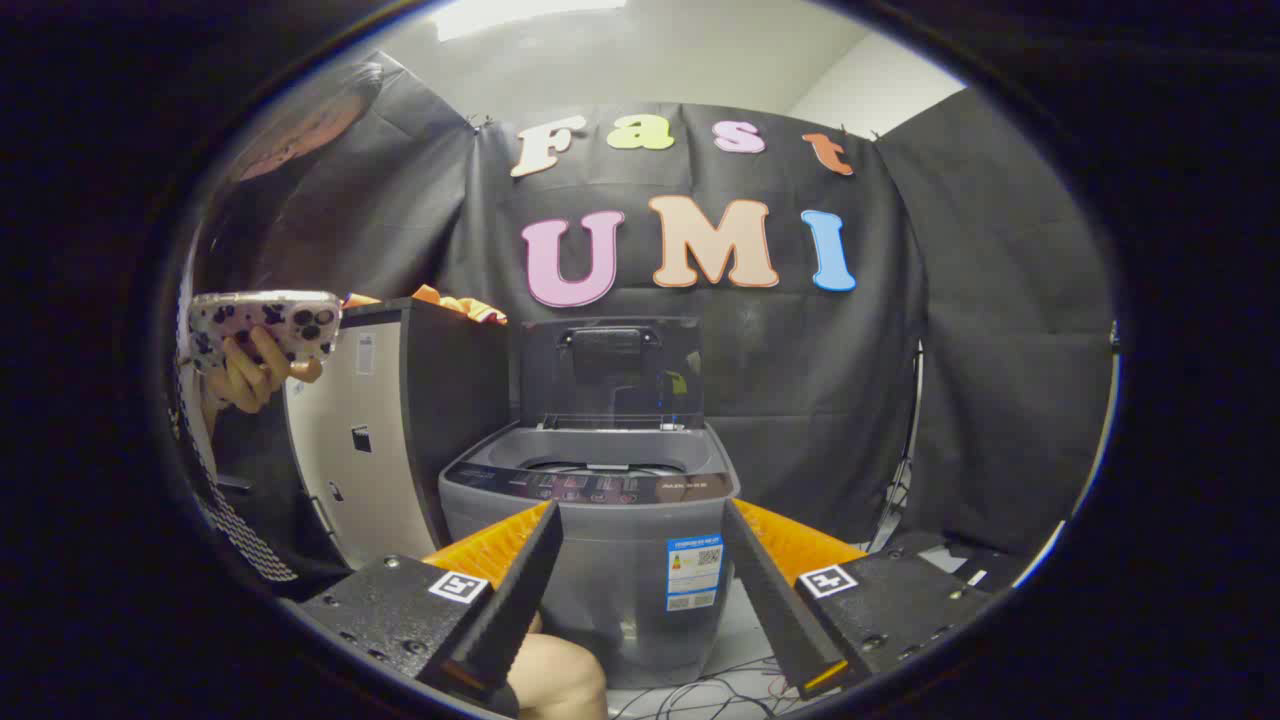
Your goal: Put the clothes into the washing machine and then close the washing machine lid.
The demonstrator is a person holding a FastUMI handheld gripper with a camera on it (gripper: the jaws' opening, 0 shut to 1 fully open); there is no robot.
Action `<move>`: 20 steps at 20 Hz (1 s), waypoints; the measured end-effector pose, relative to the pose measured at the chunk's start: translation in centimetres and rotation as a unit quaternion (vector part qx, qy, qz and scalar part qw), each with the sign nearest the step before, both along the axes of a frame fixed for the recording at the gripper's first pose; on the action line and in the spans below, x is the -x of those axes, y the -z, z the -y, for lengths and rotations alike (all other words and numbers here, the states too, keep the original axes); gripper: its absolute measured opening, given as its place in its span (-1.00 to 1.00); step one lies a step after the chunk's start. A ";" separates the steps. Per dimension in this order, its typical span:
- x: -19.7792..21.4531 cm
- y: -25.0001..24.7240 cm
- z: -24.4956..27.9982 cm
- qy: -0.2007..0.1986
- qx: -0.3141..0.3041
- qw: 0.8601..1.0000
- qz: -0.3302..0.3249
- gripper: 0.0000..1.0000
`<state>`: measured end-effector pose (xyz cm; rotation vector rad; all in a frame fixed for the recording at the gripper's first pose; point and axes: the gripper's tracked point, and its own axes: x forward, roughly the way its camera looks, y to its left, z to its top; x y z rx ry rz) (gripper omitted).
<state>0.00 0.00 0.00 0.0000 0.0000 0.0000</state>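
The washer (600, 500) stands straight ahead beyond the gripper (640, 590), its lid (612, 372) raised upright at the far side and the tub open. The clothes (455, 302) lie as an orange heap on top of the cabinet (400, 420) just left of the washer, with a person's hand (250, 370) and phone (265, 322) further left. The fingers are spread wide and empty, so I would swing left and up (well clear of the hand), reach over the cabinet's near edge and pinch a thick fold.
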 end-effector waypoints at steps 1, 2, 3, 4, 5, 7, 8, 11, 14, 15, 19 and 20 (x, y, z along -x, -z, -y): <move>0.0 0.1 0.1 0.000 -0.003 1.000 -0.002 0.94; 0.1 0.3 0.2 0.002 -0.004 1.000 -0.003 0.94; 0.1 0.3 0.2 0.003 -0.006 1.000 -0.003 0.94; 0.1 0.6 0.3 0.004 -0.007 1.000 -0.004 0.94; 0.1 0.8 0.3 0.005 -0.009 1.000 -0.005 0.94; -0.1 0.8 0.4 0.004 -0.011 1.000 -0.002 0.94; 0.0 0.7 0.5 0.005 -0.010 1.000 -0.003 0.94; 0.0 0.9 0.5 0.004 -0.008 1.000 -0.006 0.94; 0.0 0.9 0.4 0.005 -0.005 1.000 -0.004 0.94; 0.0 0.8 0.4 0.005 -0.003 1.000 -0.004 0.94; 0.0 0.8 0.4 0.006 0.000 1.000 -0.003 0.94; 0.0 0.9 0.5 0.007 -0.001 1.000 -0.004 0.94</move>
